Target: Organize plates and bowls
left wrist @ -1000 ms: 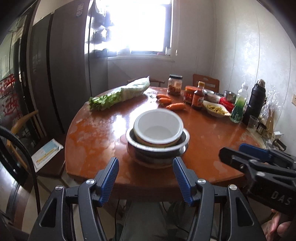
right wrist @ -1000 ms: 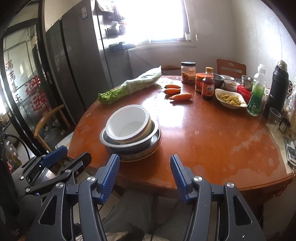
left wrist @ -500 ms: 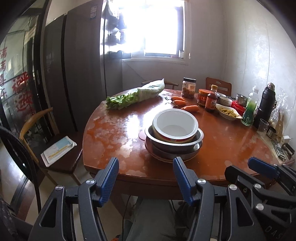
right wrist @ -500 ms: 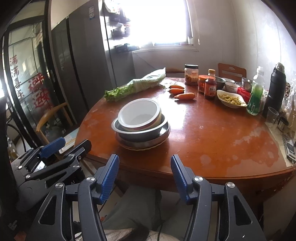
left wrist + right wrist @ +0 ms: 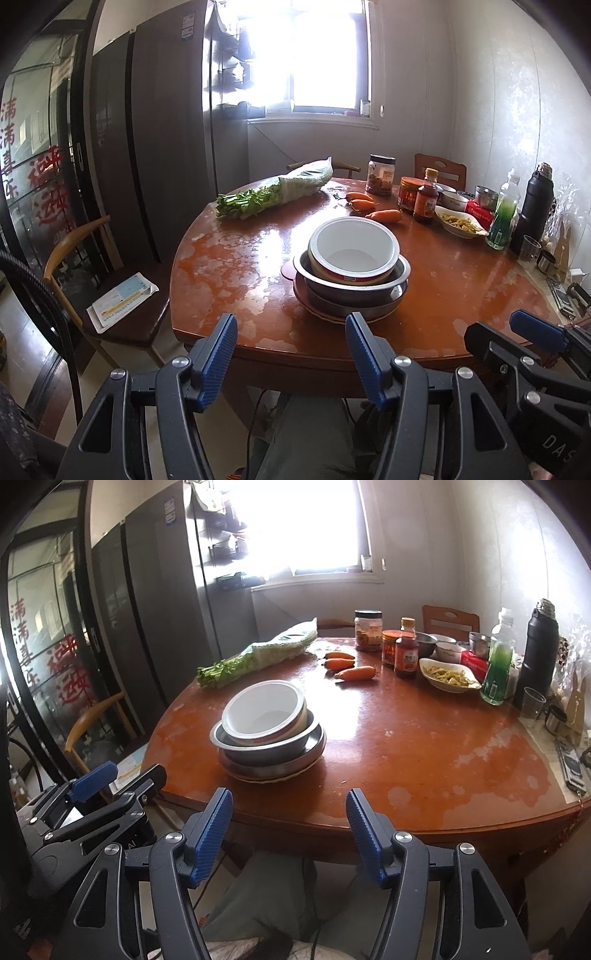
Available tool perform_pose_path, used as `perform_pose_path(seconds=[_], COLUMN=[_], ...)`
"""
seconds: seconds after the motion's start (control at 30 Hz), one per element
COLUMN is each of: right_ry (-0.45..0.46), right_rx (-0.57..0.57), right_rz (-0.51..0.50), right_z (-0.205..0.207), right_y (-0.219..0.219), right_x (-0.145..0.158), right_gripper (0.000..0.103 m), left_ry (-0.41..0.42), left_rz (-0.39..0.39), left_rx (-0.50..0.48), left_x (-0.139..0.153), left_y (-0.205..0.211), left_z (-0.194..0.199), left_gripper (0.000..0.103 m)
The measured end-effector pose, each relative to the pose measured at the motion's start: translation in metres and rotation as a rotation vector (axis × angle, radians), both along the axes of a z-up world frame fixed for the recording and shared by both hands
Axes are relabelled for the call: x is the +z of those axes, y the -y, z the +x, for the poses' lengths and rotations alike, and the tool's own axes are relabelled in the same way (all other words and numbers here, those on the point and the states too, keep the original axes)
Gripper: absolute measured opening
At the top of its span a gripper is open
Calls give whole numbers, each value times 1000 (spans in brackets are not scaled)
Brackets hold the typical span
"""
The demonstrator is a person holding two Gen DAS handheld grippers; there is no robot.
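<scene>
Grippers pulled back off the desk (image 5: 406,760): left hand-held gripper (image 5: 291,360) apart, empty; right hand-held gripper (image 5: 290,836) just widened, empty. White bowl (image 5: 264,712) nested in steel bowl (image 5: 266,744) on plates (image 5: 273,770), now farther. Stacking looks done.

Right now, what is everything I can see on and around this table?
table: 1, red-brown, round.
white bowl: 1, top of the stack.
steel bowl: 1, under it.
steel plate: 1, beneath both.
greens: 1 bagged bunch, far left.
carrots: 3, orange, beyond the stack.
jars and bottles: several, far edge.
food dish: 1, white, far right.
flask: 1, black, far right.
chair: 1, wooden, left, booklet on seat.
left gripper: blue pads, open, empty.
right gripper: blue pads, just opening, empty.
</scene>
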State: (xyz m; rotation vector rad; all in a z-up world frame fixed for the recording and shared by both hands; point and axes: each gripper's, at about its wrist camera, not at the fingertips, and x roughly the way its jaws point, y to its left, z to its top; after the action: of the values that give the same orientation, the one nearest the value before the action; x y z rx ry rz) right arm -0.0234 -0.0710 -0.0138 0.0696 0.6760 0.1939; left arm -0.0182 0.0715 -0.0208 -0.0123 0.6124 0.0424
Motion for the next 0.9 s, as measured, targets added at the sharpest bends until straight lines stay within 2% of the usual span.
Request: perform_pose_path(seconds=[0.7,0.9], right_ry=[2,21], right_rx=[-17,-42], right_rz=[-12,-29], right_z=[1,0], right_y=[1,2], right_x=[0,2], right_gripper=[66,66], left_ry=[-20,-9], left_rz=[0,29], left_rx=[1,12], left_x=[-1,0], left_y=[-3,1], left_z=[3,1], left_gripper=[61,61])
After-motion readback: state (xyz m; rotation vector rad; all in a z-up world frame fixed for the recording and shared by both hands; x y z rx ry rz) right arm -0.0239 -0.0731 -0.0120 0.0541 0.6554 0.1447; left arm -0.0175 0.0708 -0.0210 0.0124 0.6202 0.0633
